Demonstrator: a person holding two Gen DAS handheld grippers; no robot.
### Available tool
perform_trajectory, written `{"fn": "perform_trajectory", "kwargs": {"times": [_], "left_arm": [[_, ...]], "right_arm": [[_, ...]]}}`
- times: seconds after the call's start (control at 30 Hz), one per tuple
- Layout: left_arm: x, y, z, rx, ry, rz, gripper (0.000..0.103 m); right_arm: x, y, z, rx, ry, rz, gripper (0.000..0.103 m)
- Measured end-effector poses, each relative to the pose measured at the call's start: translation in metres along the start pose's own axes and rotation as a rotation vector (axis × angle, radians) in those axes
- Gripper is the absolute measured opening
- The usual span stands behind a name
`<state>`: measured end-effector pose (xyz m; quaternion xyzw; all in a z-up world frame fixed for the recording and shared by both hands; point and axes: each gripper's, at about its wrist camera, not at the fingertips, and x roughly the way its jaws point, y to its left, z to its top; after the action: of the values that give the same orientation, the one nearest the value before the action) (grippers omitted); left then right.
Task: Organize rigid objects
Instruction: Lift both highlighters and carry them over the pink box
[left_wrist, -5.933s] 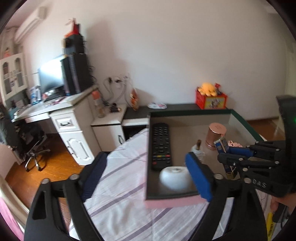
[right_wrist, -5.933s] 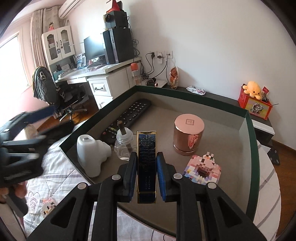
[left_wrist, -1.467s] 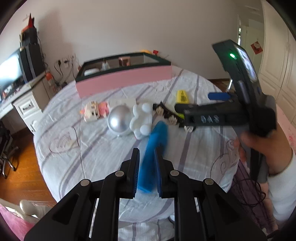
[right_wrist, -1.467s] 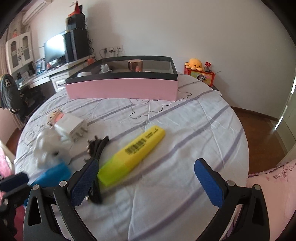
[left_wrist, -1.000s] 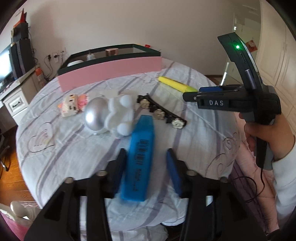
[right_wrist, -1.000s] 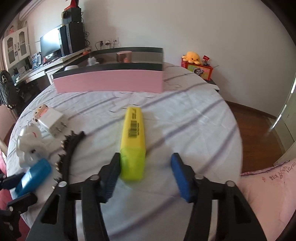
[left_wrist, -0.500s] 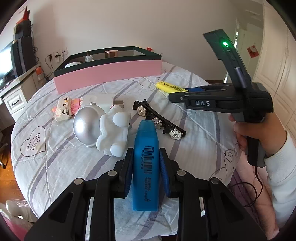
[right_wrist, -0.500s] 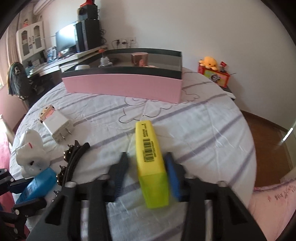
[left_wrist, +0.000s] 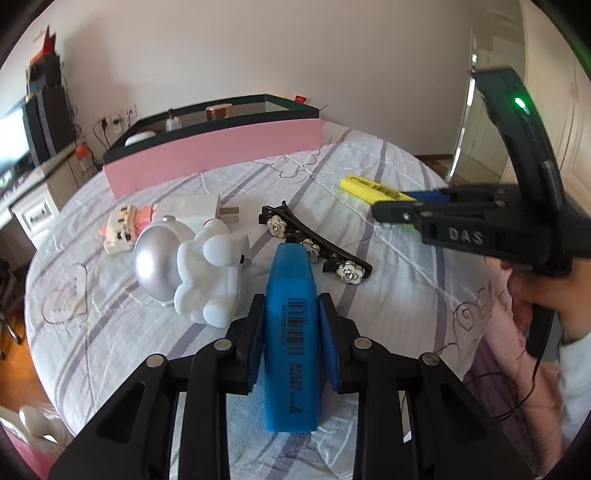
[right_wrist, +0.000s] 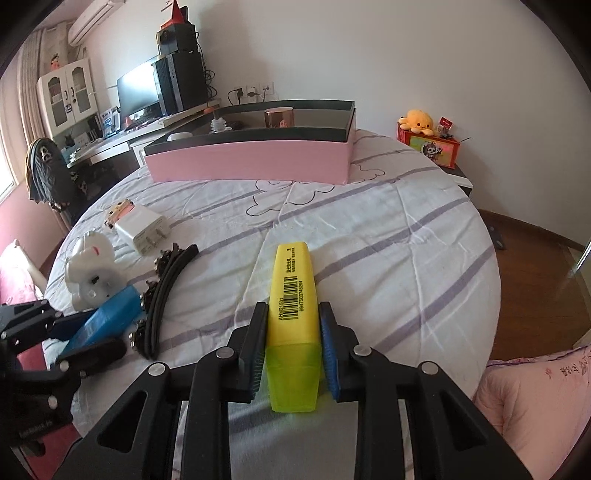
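My left gripper (left_wrist: 291, 328) is shut on a blue highlighter (left_wrist: 291, 332) that lies on the striped bedsheet; both also show in the right wrist view (right_wrist: 107, 321). My right gripper (right_wrist: 293, 328) is shut on a yellow highlighter (right_wrist: 293, 295), also lying on the sheet, and it shows in the left wrist view (left_wrist: 373, 190) at the right. The pink box (right_wrist: 251, 162) with dark inner walls stands at the far side and holds a copper cup (right_wrist: 279, 117), a small bottle and a white object.
On the sheet lie a white astronaut figure (left_wrist: 188, 262), a white charger plug (left_wrist: 199, 210), a pink block toy (left_wrist: 123, 225) and a black hair clip with flowers (left_wrist: 314, 242). The round bed's edge drops off at the right. A desk with a monitor stands at the back left.
Both grippers closed on their highlighters: the left on the blue one, the right on the yellow one. Earlier the right gripper carried a dark gold-rimmed item over the box.
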<state>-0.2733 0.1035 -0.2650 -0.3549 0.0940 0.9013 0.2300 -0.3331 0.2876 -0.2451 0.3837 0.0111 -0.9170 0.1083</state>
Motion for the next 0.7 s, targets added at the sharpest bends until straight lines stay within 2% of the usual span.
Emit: {"fn": "perform_trajectory", "kwargs": {"times": [0.2,0.3,0.4,0.57,0.7], "left_arm": [[-0.003,-0.003,0.001,0.019,0.003,0.023,0.026],[-0.005,-0.003,0.002,0.014,0.007,0.016,0.027],[-0.011,-0.005,0.003,0.023,0.006,0.001,0.027],[-0.028,-0.002,0.008,0.007,-0.023,-0.023,0.027],[-0.05,0.004,0.016,-0.006,-0.077,0.002,0.027]], "right_arm": [[0.003,-0.005,0.002,0.01,-0.011,0.023,0.027],[0.002,-0.005,0.002,0.001,-0.012,0.03,0.027],[-0.006,-0.007,0.0,0.043,-0.034,0.072,0.027],[-0.03,-0.007,0.004,0.105,-0.106,0.162,0.027],[-0.055,0.001,0.013,0.101,-0.166,0.167,0.027]]}}
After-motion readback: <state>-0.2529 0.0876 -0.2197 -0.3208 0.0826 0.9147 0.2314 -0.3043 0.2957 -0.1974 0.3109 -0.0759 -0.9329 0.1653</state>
